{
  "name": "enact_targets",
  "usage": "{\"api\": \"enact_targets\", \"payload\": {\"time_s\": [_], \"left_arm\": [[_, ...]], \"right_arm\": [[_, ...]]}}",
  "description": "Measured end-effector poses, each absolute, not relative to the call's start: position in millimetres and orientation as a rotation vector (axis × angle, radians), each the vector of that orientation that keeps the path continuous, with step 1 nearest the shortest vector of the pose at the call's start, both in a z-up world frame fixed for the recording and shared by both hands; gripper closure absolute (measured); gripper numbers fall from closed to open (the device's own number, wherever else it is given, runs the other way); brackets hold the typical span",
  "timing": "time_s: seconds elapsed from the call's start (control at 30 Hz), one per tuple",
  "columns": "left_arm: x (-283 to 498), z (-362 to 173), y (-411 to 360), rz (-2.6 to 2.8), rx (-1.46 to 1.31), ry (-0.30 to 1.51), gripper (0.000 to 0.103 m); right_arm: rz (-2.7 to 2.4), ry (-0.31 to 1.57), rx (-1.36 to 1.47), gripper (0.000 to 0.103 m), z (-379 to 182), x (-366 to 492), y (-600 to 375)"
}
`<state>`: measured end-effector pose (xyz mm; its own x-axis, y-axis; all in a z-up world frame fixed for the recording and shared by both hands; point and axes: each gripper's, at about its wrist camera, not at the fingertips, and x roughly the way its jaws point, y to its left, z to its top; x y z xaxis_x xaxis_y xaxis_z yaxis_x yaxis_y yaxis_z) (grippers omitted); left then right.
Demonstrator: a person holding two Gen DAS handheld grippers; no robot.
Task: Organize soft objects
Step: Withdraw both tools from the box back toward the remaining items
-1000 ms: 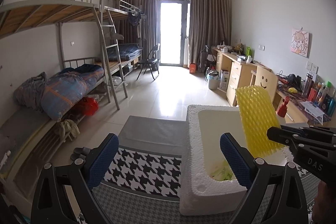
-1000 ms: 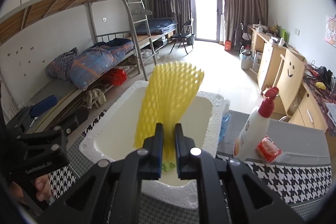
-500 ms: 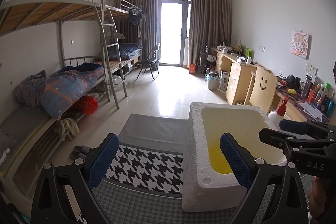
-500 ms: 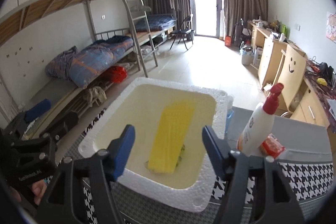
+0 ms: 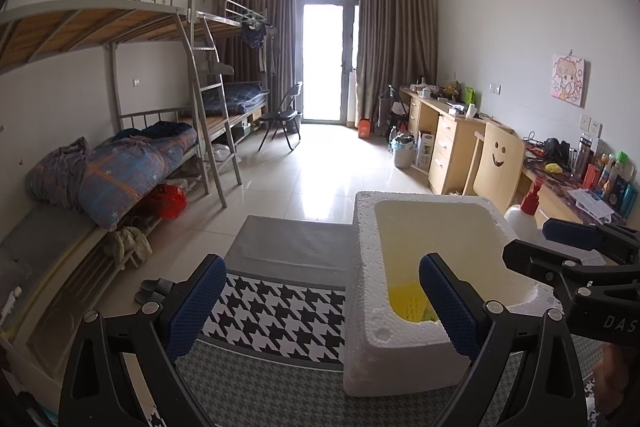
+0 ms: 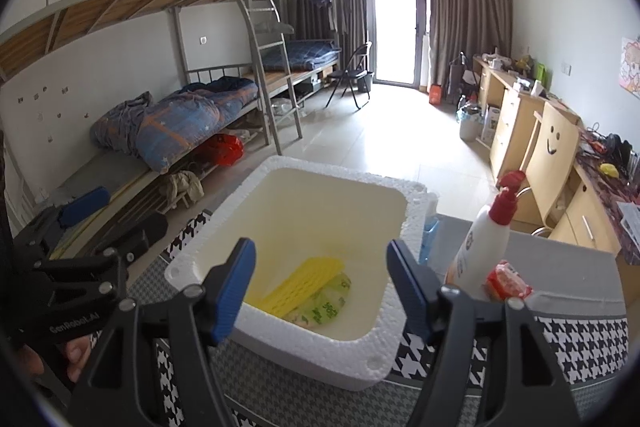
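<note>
A white foam box (image 6: 400, 195) stands on a houndstooth cloth. Inside it lies a yellow foam net sleeve (image 6: 300, 287) on a pale green-printed soft packet (image 6: 332, 303). My right gripper (image 6: 322, 291) is open and empty, above the box's near rim. In the left wrist view the box (image 5: 364, 267) is at right, with the yellow sleeve (image 5: 406, 301) showing at its bottom. My left gripper (image 5: 320, 303) is open and empty, to the left of the box. The right gripper (image 5: 568, 251) shows at the right edge.
A white pump bottle with a red cap (image 6: 486, 239) and a small red packet (image 6: 508, 281) stand right of the box. The houndstooth cloth (image 5: 276, 311) and a grey pad (image 5: 296, 243) cover the table. Bunk beds line the left wall, desks the right.
My right gripper held the yellow sleeve upright over the box, opened and dropped it in. It has since drawn back toward the box's near rim. The left gripper has barely moved.
</note>
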<state>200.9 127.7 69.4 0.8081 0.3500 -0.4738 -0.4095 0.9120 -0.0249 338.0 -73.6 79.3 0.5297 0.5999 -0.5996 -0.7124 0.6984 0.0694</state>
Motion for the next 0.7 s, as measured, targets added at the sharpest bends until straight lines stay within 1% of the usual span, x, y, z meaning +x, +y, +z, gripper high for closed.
{"api": "enact_targets", "payload": {"time_s": [0.23,0.7], "left_arm": [[195.7,70.7,120.4,0.399,-0.127,0.483,0.005],[170.4,79.0,97.4,0.368,-0.109,0.453,0.005]], "right_arm": [[0.771,0.604,-0.165,0.019,85.8,330.9,-83.0],[0.766,0.573,-0.152,0.019,93.2,304.5,-106.5]]}}
